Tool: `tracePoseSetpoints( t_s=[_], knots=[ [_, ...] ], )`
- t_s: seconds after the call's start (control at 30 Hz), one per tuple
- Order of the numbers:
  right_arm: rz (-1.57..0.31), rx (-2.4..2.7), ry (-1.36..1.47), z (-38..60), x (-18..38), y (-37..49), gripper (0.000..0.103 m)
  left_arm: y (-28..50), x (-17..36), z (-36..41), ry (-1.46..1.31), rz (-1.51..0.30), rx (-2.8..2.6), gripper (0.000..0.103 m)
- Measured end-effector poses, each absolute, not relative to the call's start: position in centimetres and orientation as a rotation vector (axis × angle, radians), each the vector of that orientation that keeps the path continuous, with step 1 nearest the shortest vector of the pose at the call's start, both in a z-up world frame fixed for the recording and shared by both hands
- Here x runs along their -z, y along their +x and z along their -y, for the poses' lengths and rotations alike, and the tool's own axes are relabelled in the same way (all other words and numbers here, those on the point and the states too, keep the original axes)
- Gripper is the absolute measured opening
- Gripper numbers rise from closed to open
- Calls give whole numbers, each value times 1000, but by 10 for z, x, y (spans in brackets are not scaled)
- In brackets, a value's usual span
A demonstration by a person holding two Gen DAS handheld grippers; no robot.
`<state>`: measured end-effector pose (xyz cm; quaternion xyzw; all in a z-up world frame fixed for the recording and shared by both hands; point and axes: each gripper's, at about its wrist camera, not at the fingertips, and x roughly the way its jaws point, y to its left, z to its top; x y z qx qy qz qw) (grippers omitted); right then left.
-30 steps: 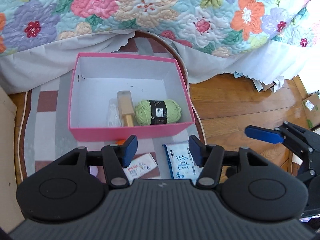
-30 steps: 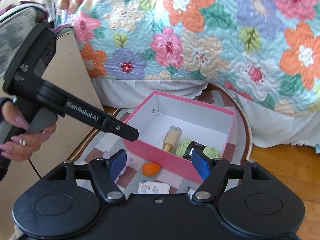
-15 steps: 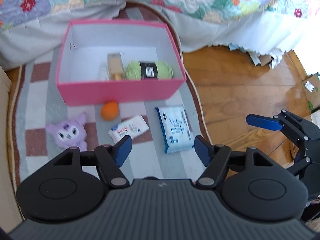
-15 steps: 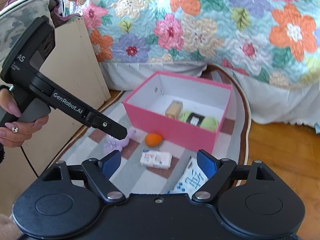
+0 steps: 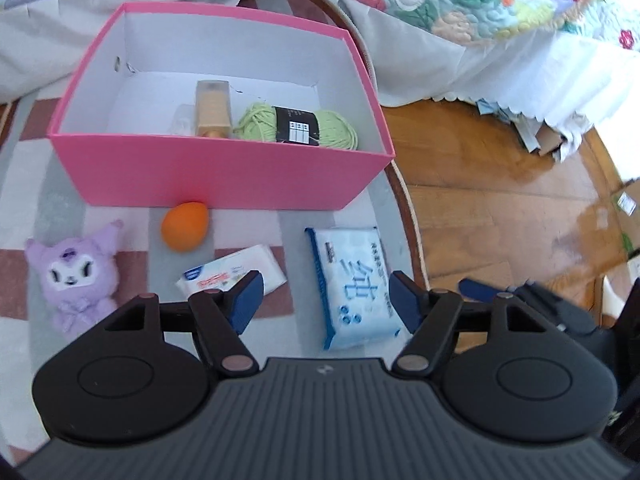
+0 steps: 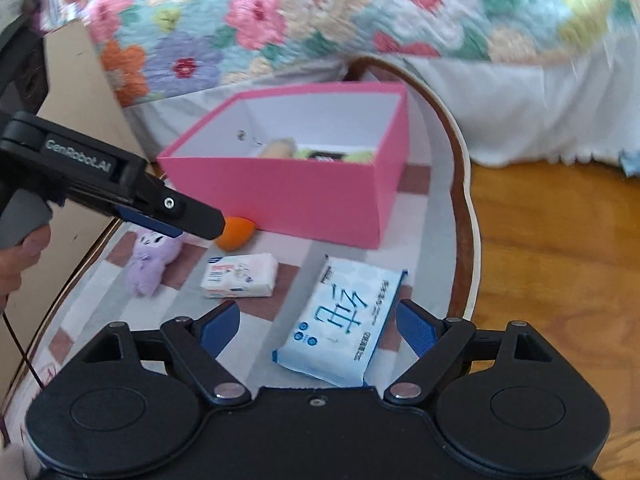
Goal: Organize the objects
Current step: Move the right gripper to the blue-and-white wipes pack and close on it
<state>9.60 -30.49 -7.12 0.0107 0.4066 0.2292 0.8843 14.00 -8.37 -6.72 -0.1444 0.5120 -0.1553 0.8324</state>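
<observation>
A pink box (image 5: 224, 168) stands on the rug and holds a green yarn ball (image 5: 296, 126) and a tan bottle (image 5: 213, 110). In front of it lie an orange sponge egg (image 5: 184, 224), a purple plush toy (image 5: 76, 280), a small white wipes pack (image 5: 232, 272) and a blue tissue pack (image 5: 352, 284). My left gripper (image 5: 326, 298) is open above the two packs and holds nothing. My right gripper (image 6: 319, 326) hovers over the blue tissue pack (image 6: 344, 320). Its jaws are opening, and the pads do not touch the pack.
A checked rug (image 5: 24, 208) with a dark curved border lies on the wooden floor (image 5: 500, 200). A flowered quilt (image 6: 280, 28) with a white skirt hangs behind the box. A beige board (image 6: 76, 92) stands at the left. A hand (image 6: 20, 256) grips the left handle.
Both grippers have sunk toward the rug and their jaws have spread wider. The plush, sponge and two packs in front of the box have come into fuller view.
</observation>
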Motion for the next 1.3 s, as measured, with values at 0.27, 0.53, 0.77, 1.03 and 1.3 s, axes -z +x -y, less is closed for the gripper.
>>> tracePoseSetpoints(
  t_s=[0.27,0.53,0.77,1.03,1.3],
  knots=[
    [-927,-404,43,309,106,116,88,151,107,119,-270,-1112,364,68],
    [-1069,-460,34,291,133,127,88,162,137,132,-294,-1145,352,64],
    [-1090,-470,46,286,143,132,85,159,160,143,-261,-1181,370,47],
    [-1055,-460,156,308,145,139,56,164,163,150,-203,-1166,385,29],
    [-1082,-464,213,316,150,145,56,161,176,127,-412,-1171,346,29]
  ],
)
